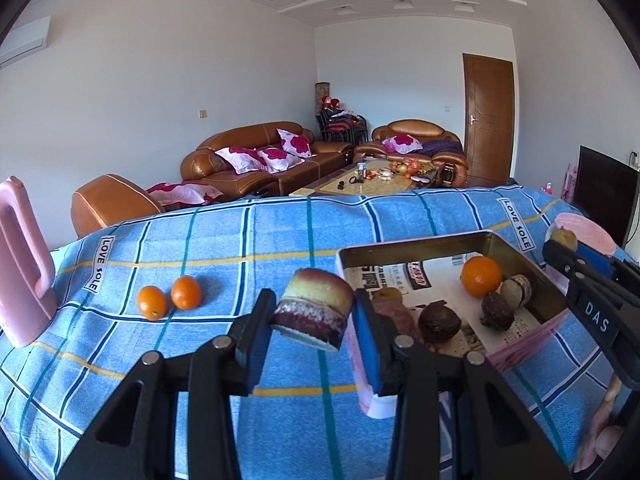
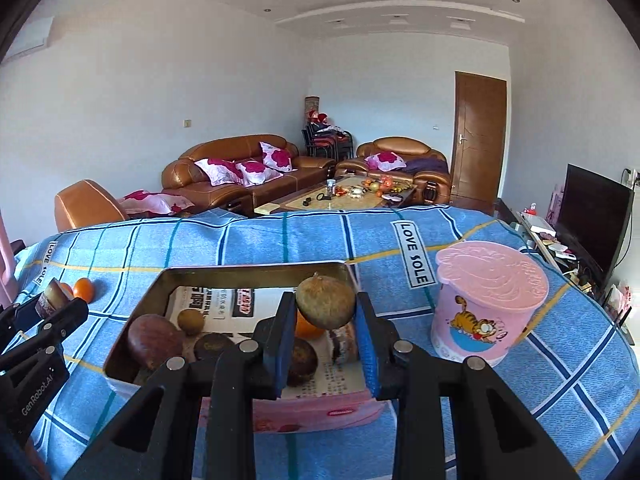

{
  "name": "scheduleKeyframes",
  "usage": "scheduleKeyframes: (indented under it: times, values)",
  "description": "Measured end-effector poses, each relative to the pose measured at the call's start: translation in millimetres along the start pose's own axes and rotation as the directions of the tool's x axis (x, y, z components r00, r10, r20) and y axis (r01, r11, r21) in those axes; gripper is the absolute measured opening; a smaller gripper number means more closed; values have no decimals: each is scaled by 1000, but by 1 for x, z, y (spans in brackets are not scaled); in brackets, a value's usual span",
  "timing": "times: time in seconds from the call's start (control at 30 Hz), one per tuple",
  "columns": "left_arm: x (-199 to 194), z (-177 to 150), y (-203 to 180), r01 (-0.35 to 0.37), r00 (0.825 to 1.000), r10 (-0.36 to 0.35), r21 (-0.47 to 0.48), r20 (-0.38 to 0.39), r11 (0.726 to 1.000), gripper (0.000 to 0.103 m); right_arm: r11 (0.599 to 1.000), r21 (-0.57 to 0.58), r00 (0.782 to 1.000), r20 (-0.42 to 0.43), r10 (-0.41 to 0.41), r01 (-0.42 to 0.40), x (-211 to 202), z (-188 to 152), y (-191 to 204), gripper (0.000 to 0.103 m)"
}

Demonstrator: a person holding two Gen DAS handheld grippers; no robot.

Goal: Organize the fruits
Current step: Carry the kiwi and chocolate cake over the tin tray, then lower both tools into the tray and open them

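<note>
A purple-and-yellow fruit chunk (image 1: 314, 312) sits clamped in the left claw (image 1: 313, 334), above the blue checked tabletop (image 1: 248, 240). The right claw (image 2: 325, 330) grips a round brown fruit (image 2: 326, 301) over the box (image 2: 248, 271) (newspaper-lined, holding other fruit). Two oranges (image 1: 170, 297) lie ahead-left of the left claw; a pink tub (image 2: 486, 304) stands right of the right claw.

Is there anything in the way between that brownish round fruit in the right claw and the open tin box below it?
Nothing visible blocks it. The right gripper holds the round brown fruit above the open tin box, which has no lid. Fruit already lies in it, an orange and several dark fruits, crowding the floor beneath.
</note>
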State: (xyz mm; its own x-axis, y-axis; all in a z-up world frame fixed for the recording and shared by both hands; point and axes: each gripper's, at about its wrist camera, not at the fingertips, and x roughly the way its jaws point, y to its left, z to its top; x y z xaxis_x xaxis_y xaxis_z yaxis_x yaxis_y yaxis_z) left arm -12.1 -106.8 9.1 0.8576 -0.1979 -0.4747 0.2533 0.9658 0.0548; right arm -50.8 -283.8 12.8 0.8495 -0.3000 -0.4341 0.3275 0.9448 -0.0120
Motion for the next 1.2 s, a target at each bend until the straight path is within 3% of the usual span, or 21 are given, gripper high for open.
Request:
scheduleKeyframes:
  times: [0.2,0.43,0.83,0.93,1.07,1.17,1.2]
  values:
    - [14,9,-32,55,998,-55,20,-7,998,41,998,38,999,-19,-43,44,10,5,-16,31]
    - [35,16,-51,99,994,-99,1,-53,995,41,999,37,1000,-29,-7,8,25,11,-14,31]
    - [52,16,-53,129,981,-132,-28,-140,991,41,987,75,980,-130,148,-139,68,18,3,31]
    - [52,16,-59,134,980,-133,-2,-145,991,41,980,87,967,-163,194,-182,78,18,6,31]
    - [51,17,-61,127,981,-125,8,-146,992,42,953,98,935,-190,301,-287,84,16,10,32]
    - [51,17,-60,118,983,-117,3,-143,993,50,944,97,927,-178,329,-316,81,15,13,38]
    - [50,18,-60,108,985,-107,3,-138,994,61,943,97,928,-170,330,-318,79,15,13,42]
